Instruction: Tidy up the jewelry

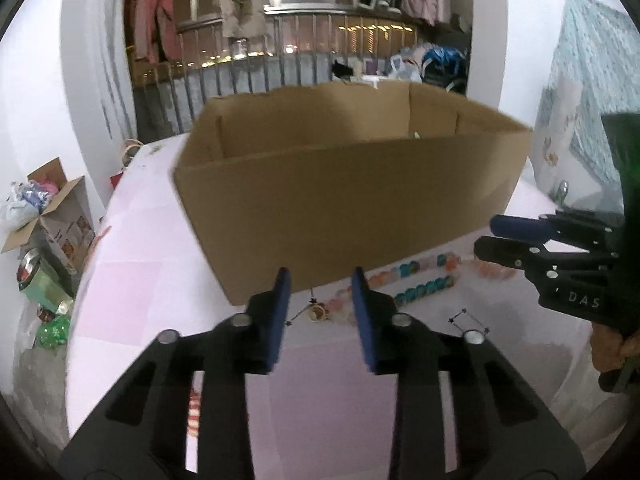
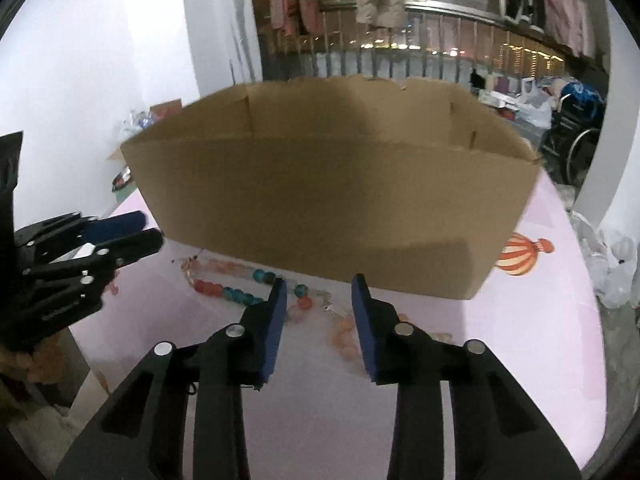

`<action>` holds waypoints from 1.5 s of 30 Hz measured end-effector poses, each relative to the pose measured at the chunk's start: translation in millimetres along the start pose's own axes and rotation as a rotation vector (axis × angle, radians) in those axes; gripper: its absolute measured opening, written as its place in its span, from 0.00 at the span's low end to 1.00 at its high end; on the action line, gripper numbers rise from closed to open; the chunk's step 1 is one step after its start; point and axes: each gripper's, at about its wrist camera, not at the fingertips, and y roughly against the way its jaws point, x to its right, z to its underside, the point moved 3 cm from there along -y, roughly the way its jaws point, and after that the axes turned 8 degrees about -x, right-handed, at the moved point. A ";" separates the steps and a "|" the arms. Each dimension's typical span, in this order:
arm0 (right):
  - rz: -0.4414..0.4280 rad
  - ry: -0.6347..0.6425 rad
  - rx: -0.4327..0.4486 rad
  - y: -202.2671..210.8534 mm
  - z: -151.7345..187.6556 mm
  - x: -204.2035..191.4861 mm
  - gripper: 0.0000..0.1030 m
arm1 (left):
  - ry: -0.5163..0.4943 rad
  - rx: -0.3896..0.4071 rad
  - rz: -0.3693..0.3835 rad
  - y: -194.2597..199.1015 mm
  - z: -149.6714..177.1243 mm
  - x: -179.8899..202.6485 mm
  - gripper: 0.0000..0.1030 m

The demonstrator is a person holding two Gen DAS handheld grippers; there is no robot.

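A brown open cardboard box [image 1: 352, 192] stands on the pink table; it also shows in the right wrist view [image 2: 328, 208]. Bead strings in teal, red and pale orange [image 1: 420, 280] lie on the table in front of the box, seen also in the right wrist view [image 2: 240, 292]. A small pendant on a thin chain [image 1: 316, 312] lies between my left fingers' line of sight. My left gripper [image 1: 320, 312] is open and empty, above the table short of the beads. My right gripper [image 2: 320, 316] is open and empty over the beads; it shows at the right of the left view [image 1: 486, 236].
The pink tablecloth [image 2: 540, 340] has a printed balloon [image 2: 524, 256] at the box's right corner. A thin black chain [image 1: 468, 320] lies near the left gripper's right finger. Boxes and bags [image 1: 44, 220] sit on the floor to the left. A railing with hanging clothes stands behind.
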 end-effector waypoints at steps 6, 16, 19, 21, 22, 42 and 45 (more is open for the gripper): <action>-0.015 0.009 -0.031 -13.0 -1.3 -3.9 0.25 | -0.055 -0.042 0.027 -16.6 0.8 8.8 0.14; 0.013 0.045 -0.077 -27.0 2.7 -14.9 0.24 | -0.121 -0.089 0.010 -31.1 8.8 19.0 0.07; 0.023 0.055 -0.079 -26.2 3.0 -18.0 0.24 | -0.155 -0.083 -0.007 -29.2 10.3 22.4 0.05; 0.028 0.060 -0.084 -24.7 4.5 -19.4 0.24 | -0.166 -0.088 -0.009 -28.1 12.1 23.9 0.05; 0.026 0.060 -0.088 -23.5 5.7 -20.1 0.24 | -0.168 -0.092 -0.007 -27.3 13.8 23.6 0.05; 0.020 0.075 -0.115 -8.0 24.1 -25.9 0.23 | -0.060 -0.089 0.112 -13.9 9.2 9.1 0.08; 0.019 0.072 -0.115 -13.3 17.7 -26.3 0.23 | -0.033 -0.101 0.102 -22.7 2.2 5.5 0.12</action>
